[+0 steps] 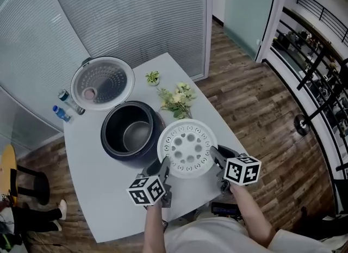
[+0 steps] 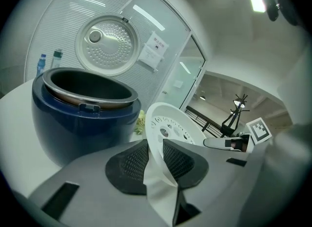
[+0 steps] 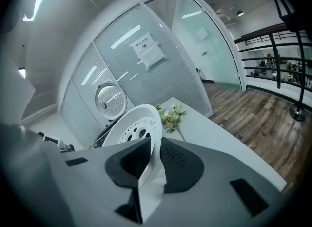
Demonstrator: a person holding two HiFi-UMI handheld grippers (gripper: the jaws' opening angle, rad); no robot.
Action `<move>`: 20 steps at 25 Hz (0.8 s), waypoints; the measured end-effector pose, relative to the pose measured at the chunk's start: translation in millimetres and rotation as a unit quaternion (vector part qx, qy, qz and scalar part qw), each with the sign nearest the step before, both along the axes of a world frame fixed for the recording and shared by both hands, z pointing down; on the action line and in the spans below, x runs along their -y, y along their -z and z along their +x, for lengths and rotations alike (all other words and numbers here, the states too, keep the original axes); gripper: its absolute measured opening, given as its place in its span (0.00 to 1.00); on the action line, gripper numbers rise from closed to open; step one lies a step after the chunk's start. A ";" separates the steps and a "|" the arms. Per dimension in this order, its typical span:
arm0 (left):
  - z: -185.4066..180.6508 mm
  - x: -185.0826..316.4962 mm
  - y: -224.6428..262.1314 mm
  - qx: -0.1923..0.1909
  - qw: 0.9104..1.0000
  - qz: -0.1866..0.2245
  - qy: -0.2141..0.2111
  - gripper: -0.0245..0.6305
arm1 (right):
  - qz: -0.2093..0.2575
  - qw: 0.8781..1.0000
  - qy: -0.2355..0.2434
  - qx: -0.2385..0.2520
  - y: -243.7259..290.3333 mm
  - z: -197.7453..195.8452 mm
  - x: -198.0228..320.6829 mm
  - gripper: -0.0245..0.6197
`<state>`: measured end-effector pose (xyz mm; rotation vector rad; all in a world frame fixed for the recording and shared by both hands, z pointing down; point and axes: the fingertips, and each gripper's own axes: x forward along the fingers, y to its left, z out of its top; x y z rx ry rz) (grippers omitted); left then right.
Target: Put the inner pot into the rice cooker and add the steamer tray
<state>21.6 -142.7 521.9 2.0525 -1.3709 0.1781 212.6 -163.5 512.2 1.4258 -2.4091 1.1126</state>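
At 4 o'clock of the cooker (image 1: 116, 144), over the table (image 1: 92, 192): tray (image 1: 187, 148), pinched on its thin rim from two sides. Left gripper (image 1: 163, 169) clamped at the tray's 7 o'clock, right gripper (image 1: 217, 158) at 4 o'clock. Seemingly held clear of the table, though the gap is hard to read. Pot (image 1: 136, 135) already seated in the cooker. Judged light, stiff, smooth plastic, likely slick at the lip; best gripped at opposite rim points and kept level.
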 end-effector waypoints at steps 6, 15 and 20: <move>-15.1 -2.3 15.9 -0.004 1.000 0.019 0.017 0.18 | 0.024 0.999 0.019 0.011 15.8 -15.1 1.8 0.15; -48.3 -2.8 46.4 -0.010 0.998 0.050 0.043 0.17 | 0.055 0.997 0.044 0.030 47.4 -47.6 5.0 0.15; -56.8 -5.9 59.1 -0.008 0.996 0.065 0.055 0.17 | 0.072 0.995 0.058 0.032 61.7 -56.7 6.5 0.15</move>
